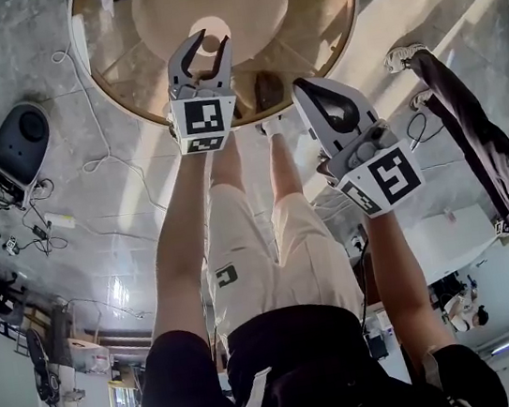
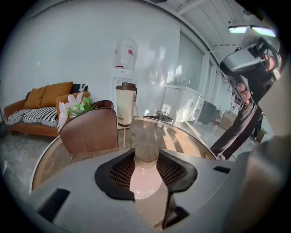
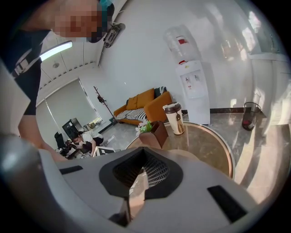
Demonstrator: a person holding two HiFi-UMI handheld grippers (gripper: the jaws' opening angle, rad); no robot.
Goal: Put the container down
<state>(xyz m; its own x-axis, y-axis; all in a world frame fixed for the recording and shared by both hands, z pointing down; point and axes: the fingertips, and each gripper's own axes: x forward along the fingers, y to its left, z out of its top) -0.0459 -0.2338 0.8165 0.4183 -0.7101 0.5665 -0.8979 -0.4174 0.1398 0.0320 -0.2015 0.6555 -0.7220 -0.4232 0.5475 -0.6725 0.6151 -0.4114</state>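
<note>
two grippers on outstretched arms: left gripper (image 1: 211, 41) reaches over the table rim with its jaws apart and nothing between them. right gripper (image 1: 306, 87), tilted near the rim, has its jaws closed together, empty. one cream container (image 2: 126, 105) with a dark lid stands upright on the one round glass table (image 2: 191, 139), beside one wooden planter box (image 2: 88, 132), well apart from both grippers. head view cuts off the table's far side.

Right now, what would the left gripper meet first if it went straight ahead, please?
Probably the round table top: the left gripper, fingers apart, points down at it. The tall cup stands a little left of that line.
</note>
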